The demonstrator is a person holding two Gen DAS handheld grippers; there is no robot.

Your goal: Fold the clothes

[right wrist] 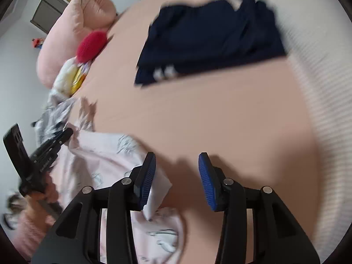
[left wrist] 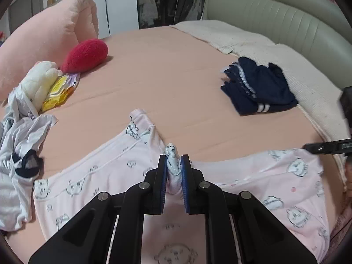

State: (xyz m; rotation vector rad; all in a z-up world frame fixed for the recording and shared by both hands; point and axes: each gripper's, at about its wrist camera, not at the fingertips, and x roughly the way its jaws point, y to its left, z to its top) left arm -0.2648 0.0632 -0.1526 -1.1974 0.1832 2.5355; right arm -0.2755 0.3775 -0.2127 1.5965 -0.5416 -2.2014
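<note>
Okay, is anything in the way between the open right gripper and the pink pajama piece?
Nothing visible. The right gripper is open, with the pink pajama piece lying right beside its left jaw on bare sheet. The left gripper already pinches a fold of it. The navy garment lies farther off.

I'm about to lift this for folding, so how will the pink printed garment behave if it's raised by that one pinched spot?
The pink printed garment will probably drape limply: it bunches into a soft ridge between the left gripper pads. It looks thin and light, likely sliding easily over the bedsheet. The open right gripper holds nothing, so one side may sag.
</note>
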